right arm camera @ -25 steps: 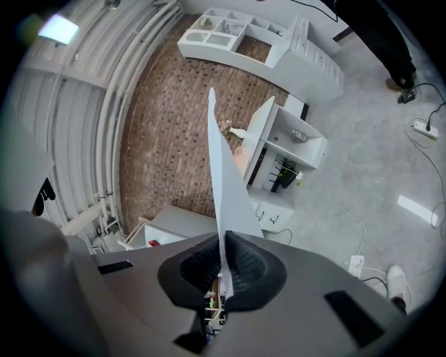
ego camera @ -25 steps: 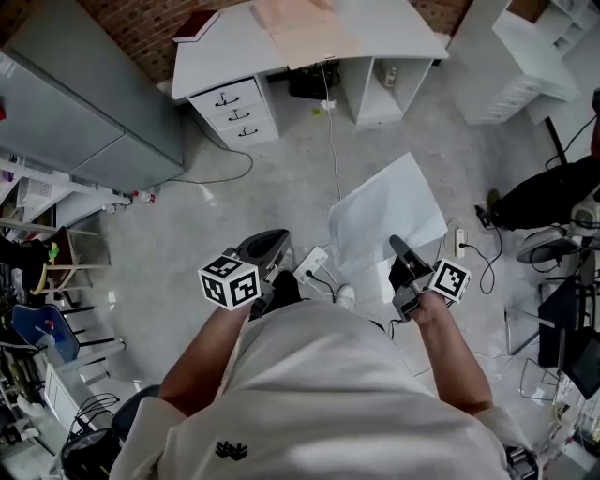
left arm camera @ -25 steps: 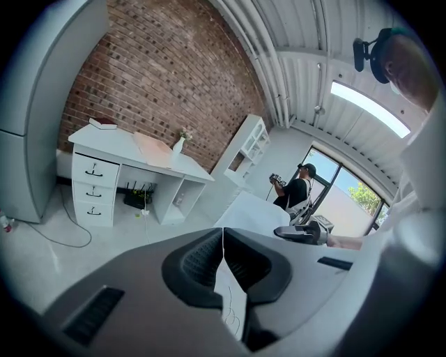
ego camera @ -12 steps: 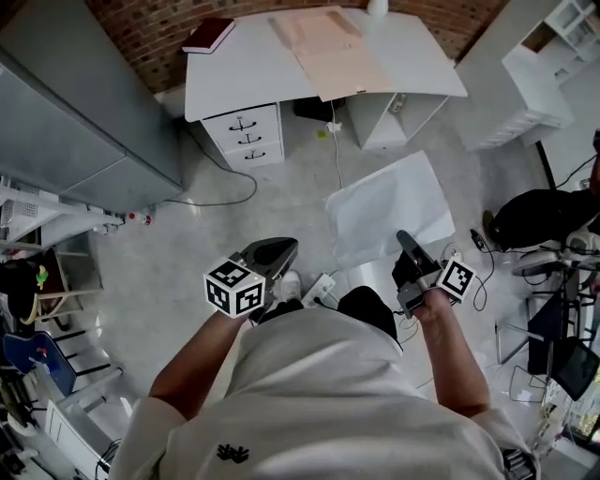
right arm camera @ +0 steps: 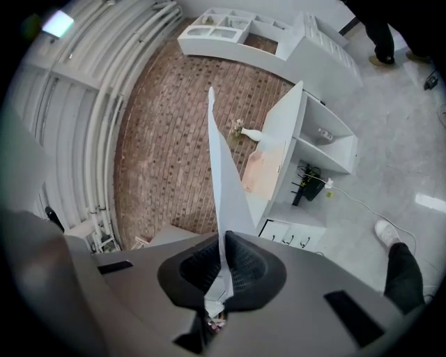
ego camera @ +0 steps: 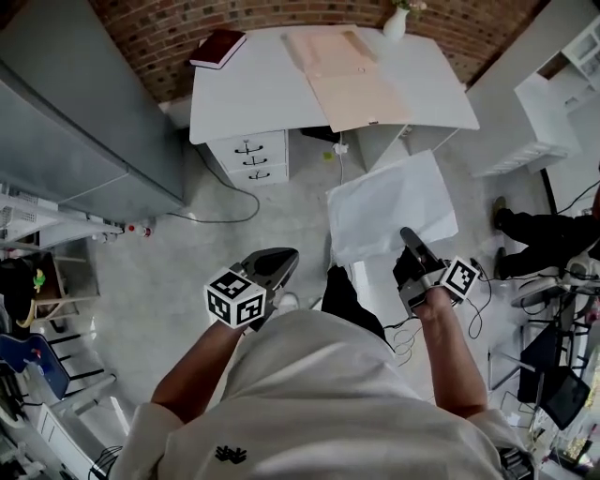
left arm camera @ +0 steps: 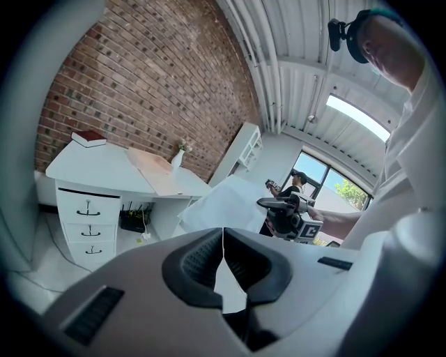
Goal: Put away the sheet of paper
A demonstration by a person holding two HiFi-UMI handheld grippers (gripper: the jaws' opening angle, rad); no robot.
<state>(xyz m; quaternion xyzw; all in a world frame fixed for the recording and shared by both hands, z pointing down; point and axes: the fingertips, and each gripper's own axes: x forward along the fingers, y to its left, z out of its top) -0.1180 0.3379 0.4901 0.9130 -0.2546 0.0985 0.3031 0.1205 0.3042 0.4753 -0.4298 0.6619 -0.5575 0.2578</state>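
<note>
Sheet of paper (ego camera: 392,211), thin white rectangle, pinched by R gripper (ego camera: 410,244); L gripper (ego camera: 282,263) closed, empty.

The desk (ego camera: 272,94) stands ahead of me, with the book (ego camera: 217,47) on its rear left corner, the vase (ego camera: 396,21) rear right, and drawers (ego camera: 251,159) under its left side. Between desk and me, the sheet of paper (ego camera: 394,202) sits in my right gripper (ego camera: 407,234), and my left gripper (ego camera: 284,257) is well apart to its left.
</note>
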